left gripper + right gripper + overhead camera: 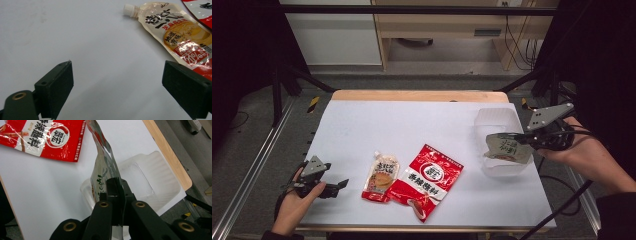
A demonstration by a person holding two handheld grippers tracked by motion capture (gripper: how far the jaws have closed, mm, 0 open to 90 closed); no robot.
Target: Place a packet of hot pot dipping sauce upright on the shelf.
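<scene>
High view has the right tool [504, 138] pinching a floppy grey-green pouch [508, 148] by its edge over the clear tray [496, 117]; light, crinkly, slippery. Left tool [343, 184] gapes empty.

A white-topped counter [362, 125] with a wooden far edge stands on a grey floor [257, 135]; behind it, pale cabinets [332, 40], a wooden shelf unit [437, 25] and dangling black cables [519, 45].

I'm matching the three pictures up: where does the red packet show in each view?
High view: red packet lies at centre bottom, right of the spout pouch.
Left gripper view: its edge is in the top right corner.
Right gripper view: top left.
Shared landmark: the white table sheet.
</scene>
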